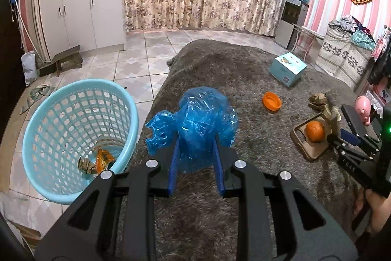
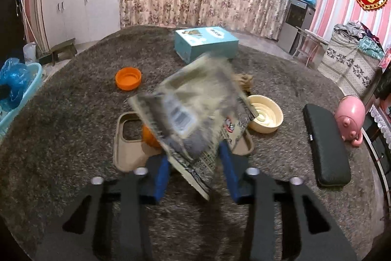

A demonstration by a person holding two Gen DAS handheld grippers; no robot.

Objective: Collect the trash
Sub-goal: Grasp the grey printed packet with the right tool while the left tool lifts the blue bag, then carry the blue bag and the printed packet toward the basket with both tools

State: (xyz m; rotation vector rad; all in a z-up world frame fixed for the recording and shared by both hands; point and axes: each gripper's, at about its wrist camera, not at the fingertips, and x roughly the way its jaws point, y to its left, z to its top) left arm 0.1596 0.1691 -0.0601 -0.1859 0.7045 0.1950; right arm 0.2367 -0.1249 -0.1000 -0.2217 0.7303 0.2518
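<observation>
My left gripper [image 1: 196, 138] is shut on a crumpled blue plastic bag [image 1: 198, 118] and holds it above the grey shaggy rug, just right of a light-blue mesh basket [image 1: 46, 124]. The basket holds a few wrappers [image 1: 97, 160]. My right gripper [image 2: 193, 151] has a grey printed snack packet [image 2: 193, 111] between its blue fingers; the packet is motion-blurred and tilted, and the fingers stand fairly wide apart. The right gripper also shows in the left wrist view [image 1: 347, 138]. In the right wrist view the blue bag [image 2: 13, 80] and basket [image 2: 29, 87] are at far left.
On the rug [image 2: 73, 114]: an orange lid [image 2: 128, 78], a teal box [image 2: 205, 43], a beige phone case [image 2: 127, 146] with an orange fruit [image 2: 149, 136], a cream bowl [image 2: 266, 114], a brown crumpled wrapper [image 2: 243, 80], a black case [image 2: 325, 146] and a pink piggy bank [image 2: 350, 119].
</observation>
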